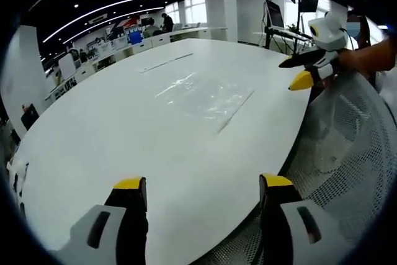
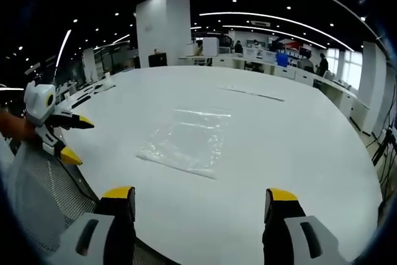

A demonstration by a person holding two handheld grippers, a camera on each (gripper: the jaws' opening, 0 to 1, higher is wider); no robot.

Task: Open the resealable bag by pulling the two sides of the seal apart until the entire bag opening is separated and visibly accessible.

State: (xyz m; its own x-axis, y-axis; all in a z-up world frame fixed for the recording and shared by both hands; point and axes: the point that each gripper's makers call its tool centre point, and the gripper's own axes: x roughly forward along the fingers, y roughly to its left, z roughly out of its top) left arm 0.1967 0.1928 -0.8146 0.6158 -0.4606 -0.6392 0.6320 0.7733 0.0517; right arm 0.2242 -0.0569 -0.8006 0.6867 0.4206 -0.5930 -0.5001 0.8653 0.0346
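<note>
A clear resealable bag [image 1: 208, 98] lies flat on the white table [image 1: 111, 122], its seal strip along the edge nearest the right side. In the right gripper view the same bag [image 2: 186, 142] lies ahead of the jaws. My left gripper [image 1: 203, 185] is open near the table's edge, well short of the bag, with nothing between its yellow-tipped fingers. My right gripper [image 2: 201, 195] is also open and holds nothing. The right gripper [image 1: 298, 72] shows at the upper right of the left gripper view, held in a hand beside the table. At the left of the right gripper view, the left gripper [image 2: 74, 138] appears.
A mesh chair back [image 1: 347, 153] stands by the table's edge beneath the grippers. Two thin strips [image 1: 166, 62] lie farther back on the table. Desks, monitors and people stand in the office beyond. A white column [image 2: 162, 29] rises behind the table.
</note>
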